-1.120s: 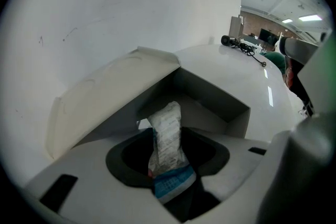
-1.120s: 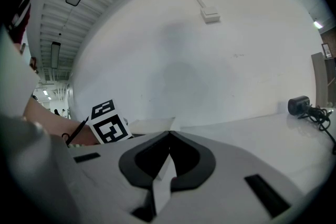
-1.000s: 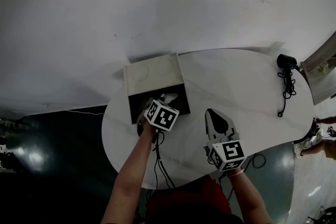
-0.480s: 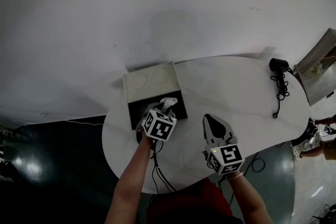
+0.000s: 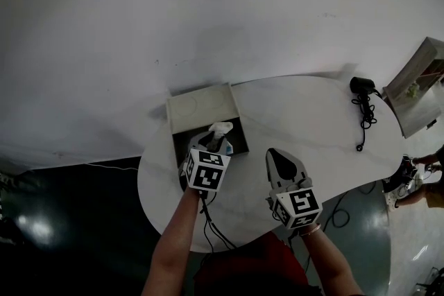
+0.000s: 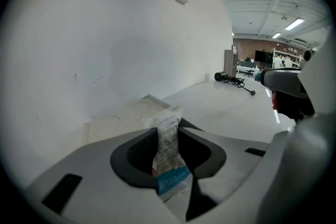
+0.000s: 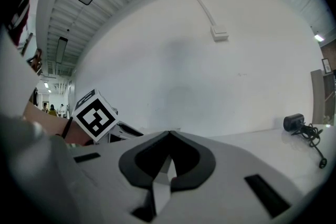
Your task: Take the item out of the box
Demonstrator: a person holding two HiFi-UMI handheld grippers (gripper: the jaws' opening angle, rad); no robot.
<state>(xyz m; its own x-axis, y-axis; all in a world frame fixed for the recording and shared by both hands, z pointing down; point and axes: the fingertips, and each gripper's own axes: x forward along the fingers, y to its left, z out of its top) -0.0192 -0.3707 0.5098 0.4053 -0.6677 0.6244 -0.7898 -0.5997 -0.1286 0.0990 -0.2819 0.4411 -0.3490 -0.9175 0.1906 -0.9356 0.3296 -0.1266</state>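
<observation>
An open box (image 5: pixel 242 141) with a dark inside and its pale lid (image 5: pixel 201 106) folded back stands at the left of the round white table (image 5: pixel 312 121). My left gripper (image 5: pixel 213 140) hovers over the box's near side, shut on a crinkled white packet (image 5: pixel 220 129). In the left gripper view the packet (image 6: pixel 168 140) stands upright, pinched between the two dark pads, with a blue strip at its lower end and the lid (image 6: pixel 123 119) behind it. My right gripper (image 5: pixel 281 160) rests to the right of the box, shut and holding nothing, its tips touching (image 7: pixel 169 136).
A black plug with a coiled cable (image 5: pixel 362 95) lies at the table's far right, also seen as a dark lump (image 7: pixel 297 124). A cardboard box (image 5: pixel 416 83) stands beyond the right edge. A cable (image 5: pixel 208 225) trails from my left gripper. The white wall runs close behind.
My left gripper has drawn back toward me with the packet in its jaws, and the packet now rises above the box's opening. The right gripper has barely shifted.
</observation>
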